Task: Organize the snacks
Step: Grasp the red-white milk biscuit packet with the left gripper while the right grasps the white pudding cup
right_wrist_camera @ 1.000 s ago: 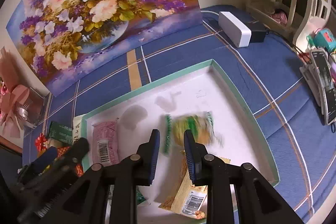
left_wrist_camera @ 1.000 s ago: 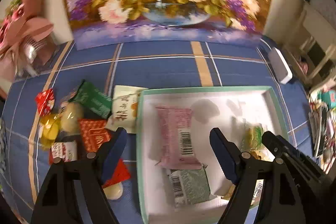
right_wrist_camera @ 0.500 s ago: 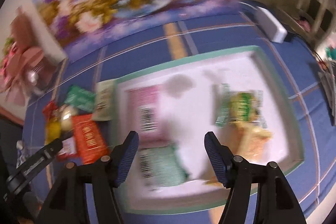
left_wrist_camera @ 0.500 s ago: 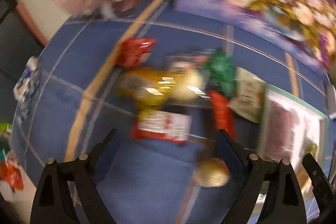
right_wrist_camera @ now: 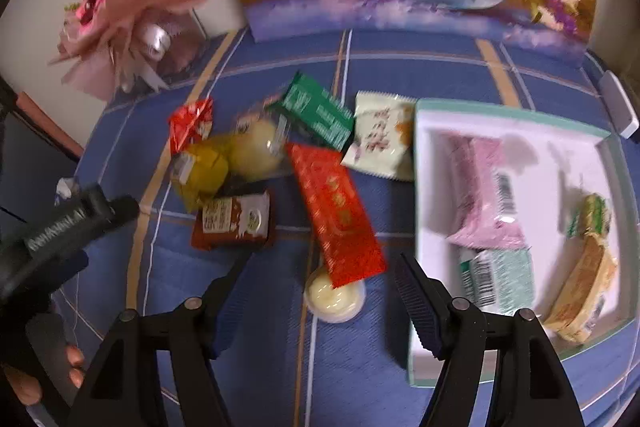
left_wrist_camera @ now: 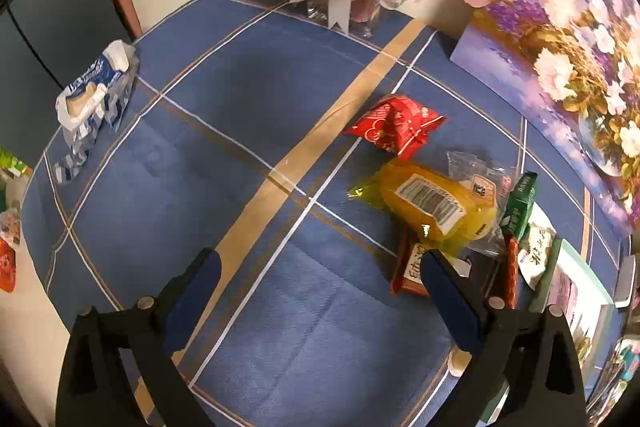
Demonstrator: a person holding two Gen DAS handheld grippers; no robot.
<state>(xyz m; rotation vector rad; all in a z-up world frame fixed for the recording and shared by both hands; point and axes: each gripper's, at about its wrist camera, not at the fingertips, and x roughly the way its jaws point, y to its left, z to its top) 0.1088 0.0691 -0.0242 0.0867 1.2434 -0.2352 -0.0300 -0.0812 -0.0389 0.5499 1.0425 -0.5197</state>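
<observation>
A blue plaid tablecloth [right_wrist_camera: 400, 67] fills both views, with the white tray [right_wrist_camera: 516, 115] at three o'clock in the right wrist view now holding four packets: pink [right_wrist_camera: 484, 187], pale green [right_wrist_camera: 500, 277], a small green-and-yellow one [right_wrist_camera: 592, 215] and a tan one [right_wrist_camera: 588, 291]. A second ago the right gripper [right_wrist_camera: 320, 279] was nearly closed above that tray; it now hangs wide and empty over the loose pile, the long red packet [right_wrist_camera: 336, 211] and a small cream cup [right_wrist_camera: 334, 297] between its fingers. The left gripper [left_wrist_camera: 320, 283], also wide and empty, has swung off the tray to bare cloth, the yellow packet [left_wrist_camera: 432, 207] at two o'clock. The drop looks complete; about eight snacks remain outside the tray, and the red packet seems the likeliest next pick.
</observation>
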